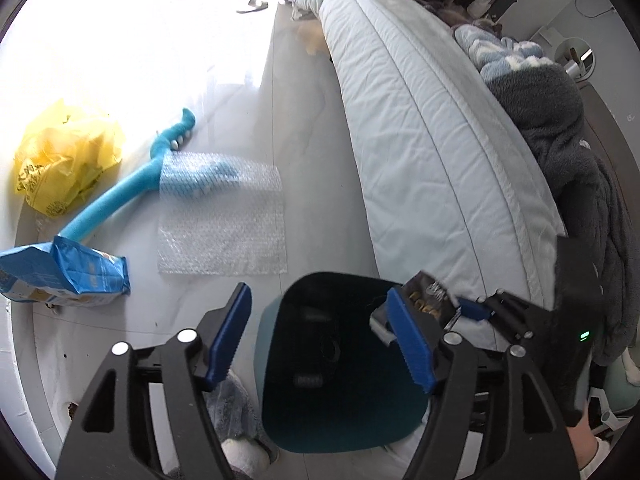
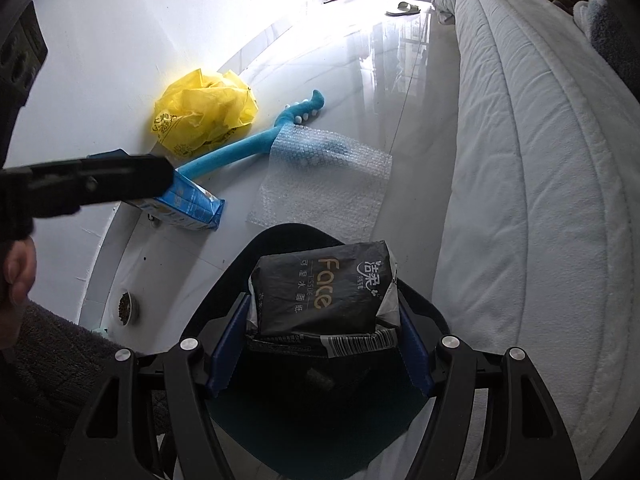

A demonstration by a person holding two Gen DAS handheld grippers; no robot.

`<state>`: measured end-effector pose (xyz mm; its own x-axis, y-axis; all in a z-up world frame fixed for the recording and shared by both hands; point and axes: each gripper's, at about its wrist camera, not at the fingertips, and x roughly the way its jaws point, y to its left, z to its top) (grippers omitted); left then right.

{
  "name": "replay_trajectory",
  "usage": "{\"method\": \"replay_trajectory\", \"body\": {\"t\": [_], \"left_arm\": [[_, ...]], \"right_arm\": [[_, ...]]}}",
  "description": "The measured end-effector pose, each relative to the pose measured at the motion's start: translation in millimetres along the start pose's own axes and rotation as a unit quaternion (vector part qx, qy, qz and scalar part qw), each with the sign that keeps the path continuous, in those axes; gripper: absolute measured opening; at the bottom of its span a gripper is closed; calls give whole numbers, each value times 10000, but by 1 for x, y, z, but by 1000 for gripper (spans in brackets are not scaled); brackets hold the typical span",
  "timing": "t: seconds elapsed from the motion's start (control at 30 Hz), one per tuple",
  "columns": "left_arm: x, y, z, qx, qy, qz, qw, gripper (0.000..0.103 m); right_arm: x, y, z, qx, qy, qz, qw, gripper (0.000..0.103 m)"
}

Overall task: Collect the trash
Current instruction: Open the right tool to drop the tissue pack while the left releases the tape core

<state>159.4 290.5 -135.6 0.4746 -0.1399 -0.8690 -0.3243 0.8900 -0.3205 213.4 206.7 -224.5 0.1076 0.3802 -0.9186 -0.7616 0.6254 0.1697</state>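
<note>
1. We have the right gripper (image 2: 320, 344) clamped on the black tissue pack (image 2: 324, 292), above the bin (image 2: 280, 240).
2. Left gripper (image 1: 320, 340) is spread, empty.
3. The pack looks light, crinkly, slippery; we grip its sides.

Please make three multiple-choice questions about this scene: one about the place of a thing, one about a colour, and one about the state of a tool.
1. Where does the bubble wrap lie?
A. on the bed
B. on the floor beside the bed
C. inside the bin

2. What colour is the crumpled plastic bag by the wall?
A. yellow
B. red
C. green

3. What is the right tool doing?
A. it hangs open and empty
B. it grips the blue toy
C. it holds the black tissue pack above the dark bin

Answers: 1 B, the sheet is flat on the pale floor next to the mattress. 2 A, the bag is bright yellow. 3 C, the pack sits between both fingers, over the bin's opening.
</note>
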Motion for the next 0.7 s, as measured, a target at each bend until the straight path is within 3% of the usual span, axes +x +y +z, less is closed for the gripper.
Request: {"method": "replay_trajectory", "body": {"t": [0.2,0.5,0.7], "left_arm": [[-22,-6,5,221,-558,34,9982,81],[-65,-24,15,381,-1656,-37,9855,87],[-81,-46,17,501,-2019,-140,9780,87]], "right_arm": [[21,7,-4,-91,311,30,9995,70],[36,13,-13,-230,615,-76,9978,71],[34,20,-19,-309,716,-101,9969,77]]}}
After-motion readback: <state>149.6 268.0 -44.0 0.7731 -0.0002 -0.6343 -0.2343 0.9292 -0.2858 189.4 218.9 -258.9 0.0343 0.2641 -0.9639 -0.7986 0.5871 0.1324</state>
